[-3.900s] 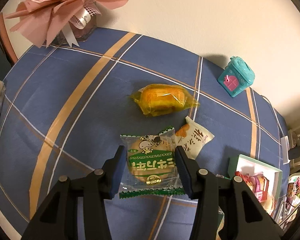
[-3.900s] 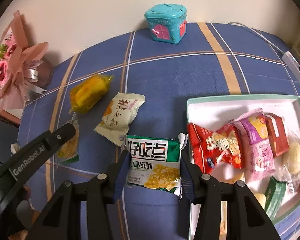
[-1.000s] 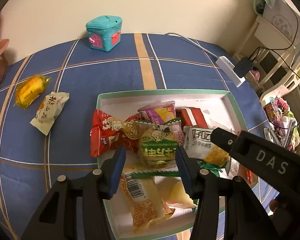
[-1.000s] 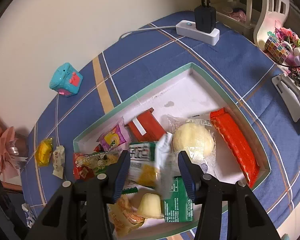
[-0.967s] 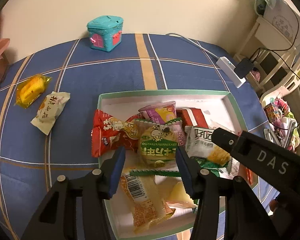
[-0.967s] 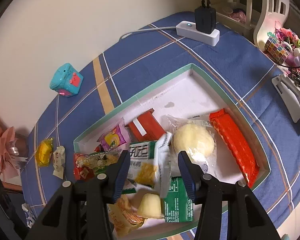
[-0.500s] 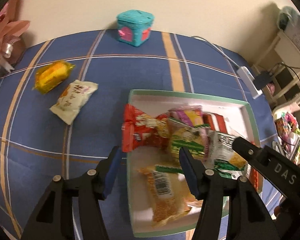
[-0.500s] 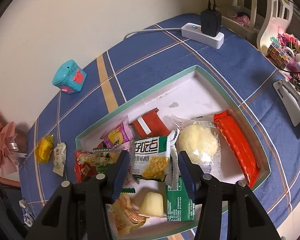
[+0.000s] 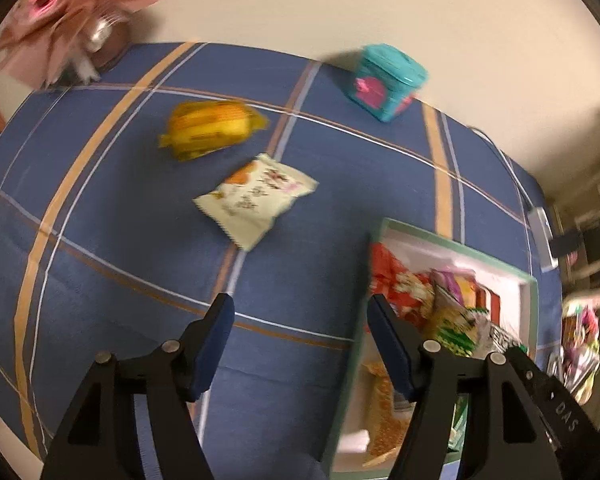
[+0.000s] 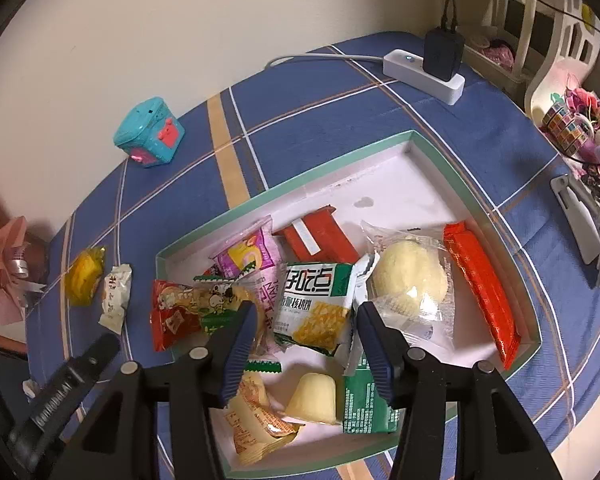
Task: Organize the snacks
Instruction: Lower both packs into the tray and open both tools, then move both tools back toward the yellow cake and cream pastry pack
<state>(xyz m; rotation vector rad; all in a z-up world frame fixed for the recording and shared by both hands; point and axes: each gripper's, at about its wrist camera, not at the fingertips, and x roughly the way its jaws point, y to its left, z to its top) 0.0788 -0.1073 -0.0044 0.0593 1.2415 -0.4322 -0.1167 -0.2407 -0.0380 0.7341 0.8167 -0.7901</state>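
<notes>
- Left tool [image 9: 298, 312]: jaws apart and opening, nothing between them; it hangs over bare blue checked cloth on the surface [image 9: 112, 240], just beside the near-left edge of the box [image 10: 496, 216].
- Right tool [image 10: 302, 320]: jaws apart and widening slightly, over the box. The green-and-white cracker packet [image 10: 316, 304] lies between and just beyond the tips; neither pad visibly presses it, so it reads as released, not held.
- Box: a shallow white tray with a green rim, serving as the collecting place. It holds about 10 packets, crowded toward its left and near side; the far corner shows bare white floor, the best room for more.
- A red packet [image 10: 172, 312] overhangs the left rim, probably dropped short; it may snag a tool crossing that edge.
- Still outside the box: 2 snacks, a white packet [image 9: 256, 200] and a yellow wrapped cake [image 9: 212, 128], lying near each other on open cloth, well clear of the rim.
- Judged next step: the left tool goes to the white packet, the nearer of the 2. Open cloth lies on every side, so the approach looks unobstructed.
- A teal toy house [image 9: 386, 80] stands by the wall, clear of the likely path.
</notes>
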